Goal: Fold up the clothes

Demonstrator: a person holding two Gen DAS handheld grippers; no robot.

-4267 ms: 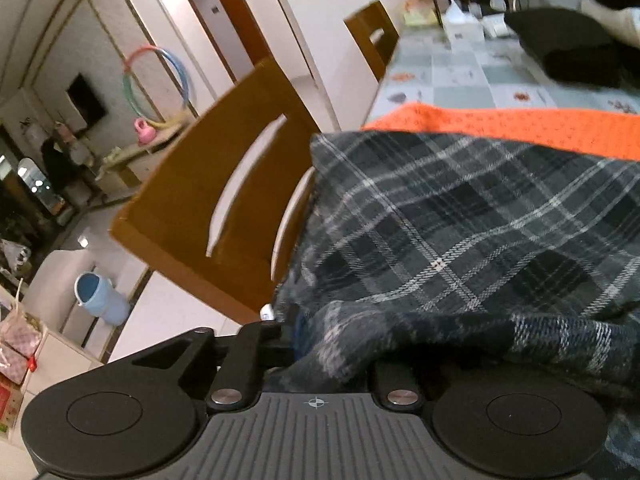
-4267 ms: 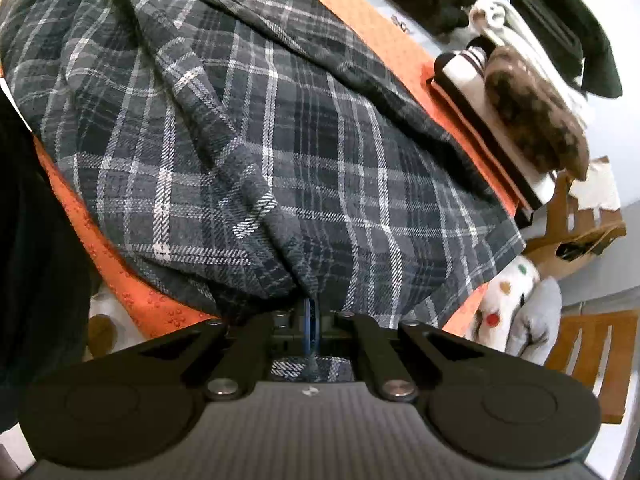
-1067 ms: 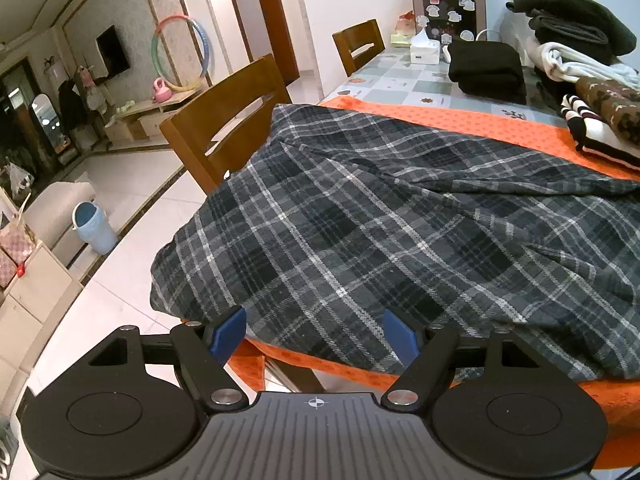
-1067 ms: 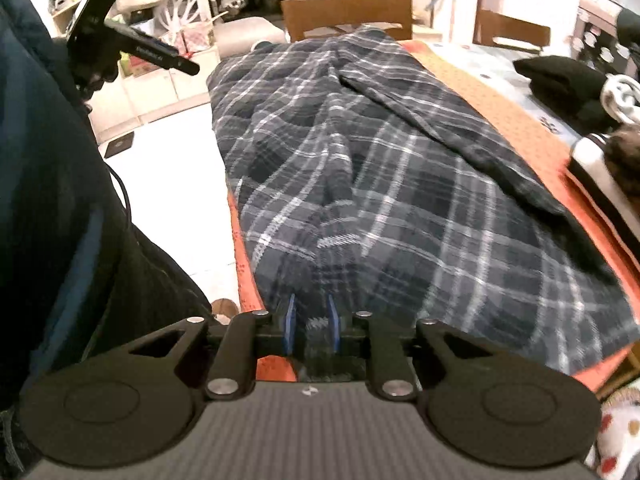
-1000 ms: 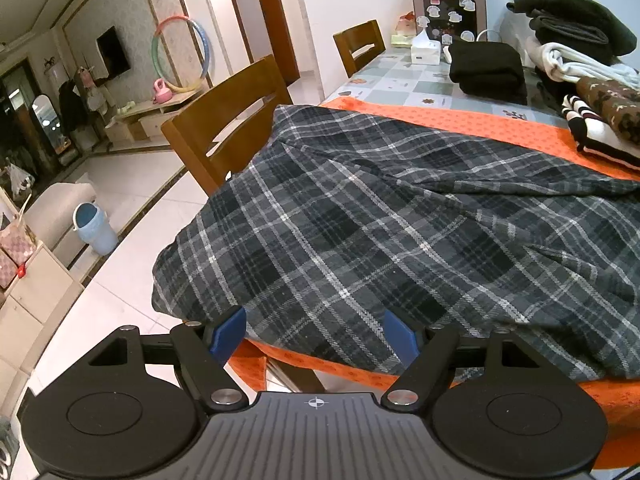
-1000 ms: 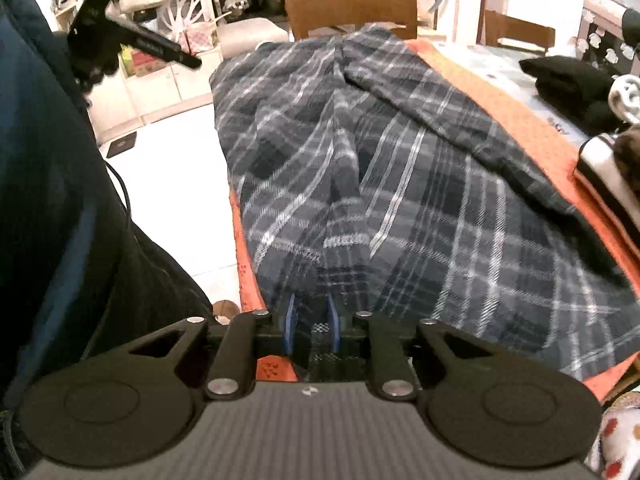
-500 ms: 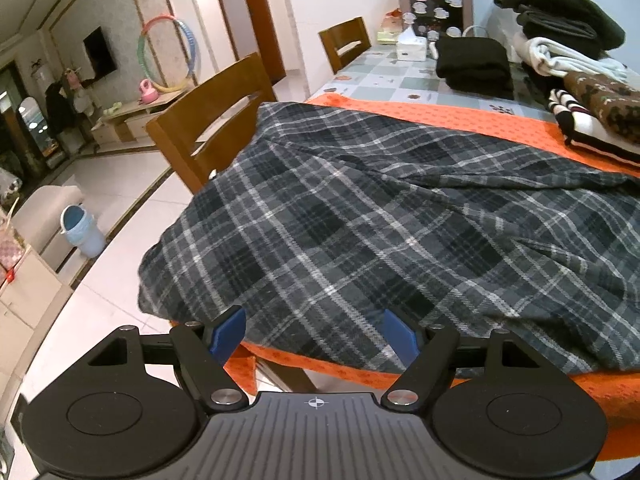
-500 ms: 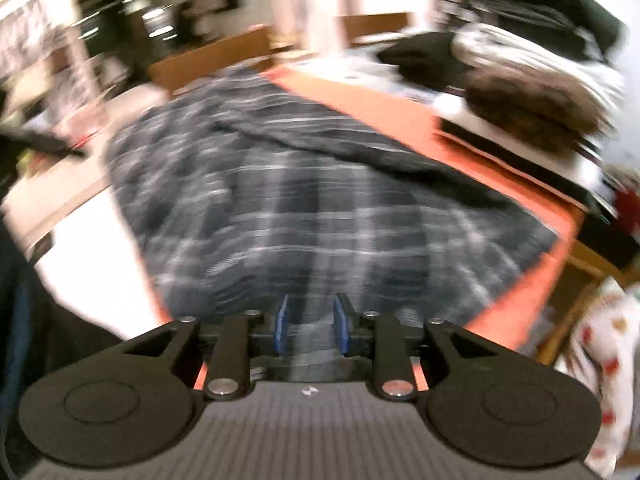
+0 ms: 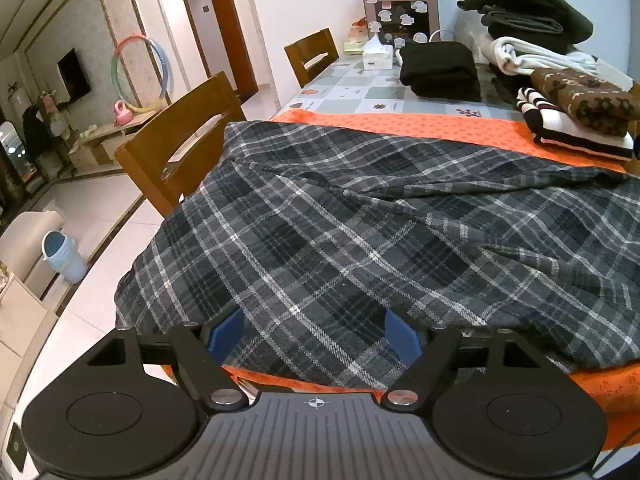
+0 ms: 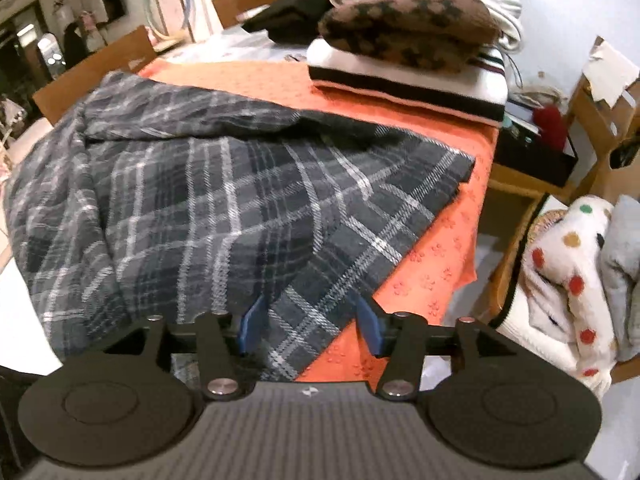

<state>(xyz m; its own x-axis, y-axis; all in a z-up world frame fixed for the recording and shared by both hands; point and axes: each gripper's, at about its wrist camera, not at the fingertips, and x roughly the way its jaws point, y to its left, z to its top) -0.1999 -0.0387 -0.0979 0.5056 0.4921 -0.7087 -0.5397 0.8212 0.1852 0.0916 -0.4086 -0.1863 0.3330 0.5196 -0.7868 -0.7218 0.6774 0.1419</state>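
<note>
A dark grey plaid shirt (image 9: 360, 232) lies spread over the orange cloth (image 9: 400, 128) on the table, its near edge hanging over the table's front. It also shows in the right wrist view (image 10: 208, 208). My left gripper (image 9: 315, 338) is open at the shirt's near edge, its jaws standing apart on either side of the fabric. My right gripper (image 10: 310, 326) is open over the shirt's near right corner, with the orange cloth (image 10: 432, 264) just beside it. Neither gripper holds anything.
Folded clothes are stacked at the table's far right: a black pile (image 9: 440, 68), a brown patterned sweater (image 10: 408, 32) on a striped one (image 10: 404, 80). Wooden chairs (image 9: 184, 152) stand at the left. A polka-dot cushion (image 10: 568, 264) lies to the right.
My right gripper has let go of the shirt's edge and opened, swinging to face the right end of the table. My left gripper stayed open and moved slightly closer to the shirt.
</note>
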